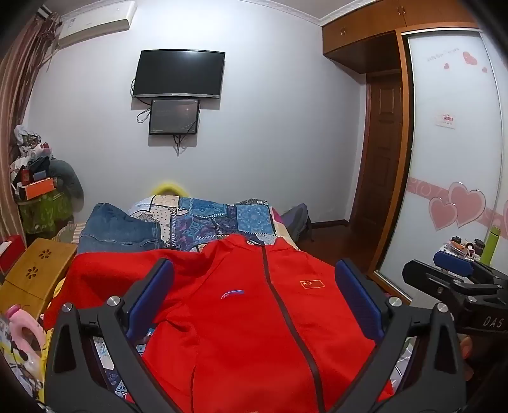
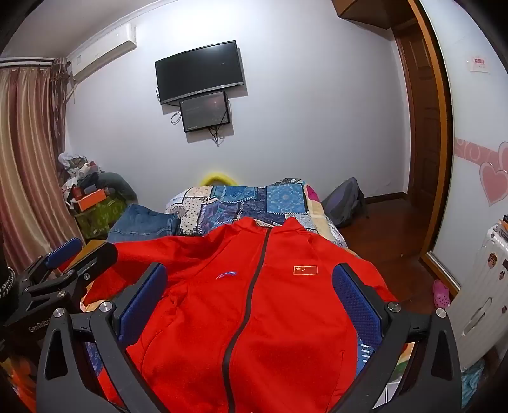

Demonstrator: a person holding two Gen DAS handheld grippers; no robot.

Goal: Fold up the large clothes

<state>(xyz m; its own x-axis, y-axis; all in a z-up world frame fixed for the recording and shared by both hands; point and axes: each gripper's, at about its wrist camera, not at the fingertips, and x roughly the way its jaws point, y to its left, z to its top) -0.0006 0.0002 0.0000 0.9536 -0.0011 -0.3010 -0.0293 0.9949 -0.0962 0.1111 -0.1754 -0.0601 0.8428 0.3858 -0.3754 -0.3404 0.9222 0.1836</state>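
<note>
Red zip jacket spread front-up across the lower middle of both views, on a bed with a blue patchwork cover; collar toward the far wall, dark zip running down the centre, a small flag patch right of the zip and a blue-and-white logo left of it. One sleeve stretched out toward the left of the frame, over the bed's edge. Folded jeans lying just beyond that sleeve, left of centre. Left gripper hovering above the jacket's chest, jaws spread wide, blue pads well apart with nothing pinched between them, only the cloth showing underneath. Right gripper likewise spread wide and empty over the same garment; whether either touches the fabric cannot be told. Right gripper also visible at the right edge of the left wrist view, left gripper at the left edge of the right wrist view. On the far wall, upper middle, a dark television with a smaller screen just below it. Air conditioner in the upper left, striped curtain down the left side. Wardrobe door with pink hearts at the right; wooden stool at the lower left beside the bed.
</note>
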